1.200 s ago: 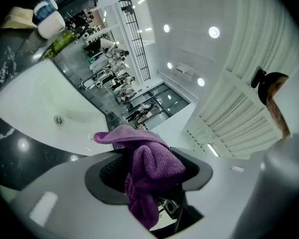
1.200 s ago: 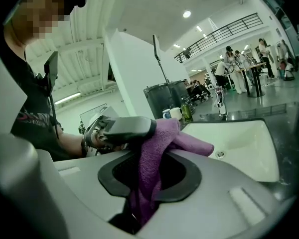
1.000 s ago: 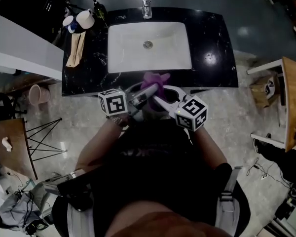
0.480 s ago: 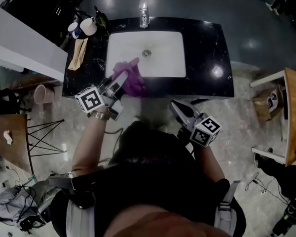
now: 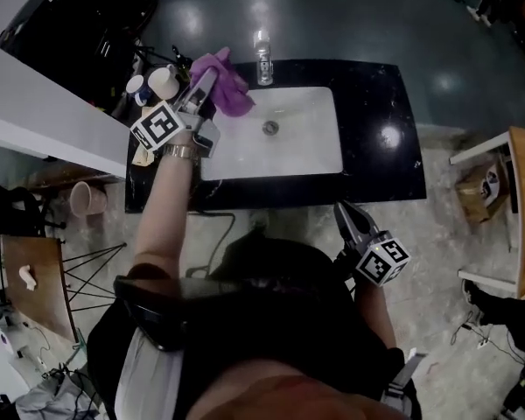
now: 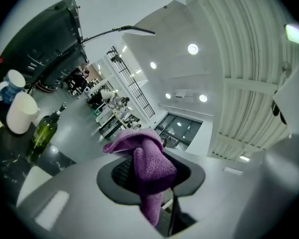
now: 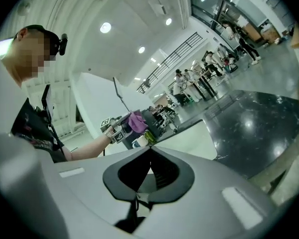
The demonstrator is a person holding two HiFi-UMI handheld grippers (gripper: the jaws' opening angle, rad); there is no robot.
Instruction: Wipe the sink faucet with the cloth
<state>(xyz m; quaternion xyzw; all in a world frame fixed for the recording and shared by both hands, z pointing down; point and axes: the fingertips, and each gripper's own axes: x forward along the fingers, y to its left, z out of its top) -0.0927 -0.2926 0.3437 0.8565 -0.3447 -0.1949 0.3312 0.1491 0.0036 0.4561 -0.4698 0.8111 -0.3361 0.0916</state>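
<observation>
The left gripper (image 5: 206, 84), jaws just tightened on the purple cloth (image 5: 228, 73), held it just left of the faucet (image 5: 262, 56), ready for wiping; the right gripper (image 5: 344, 211) waited nearside, jaws closed and empty.

Round ceiling lights (image 6: 192, 49) are lighting the room brightly, throwing white glare spots onto the glossy black counter (image 5: 376, 86). Both gripper views are bending strongly toward dark, vignetted edges; the head view is looking dimmer.

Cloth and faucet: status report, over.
Left gripper shut on purple cloth, held beside faucet, not yet touching. Right gripper shut, empty, short of the counter. Cups and bottle sit left, off the path.
</observation>
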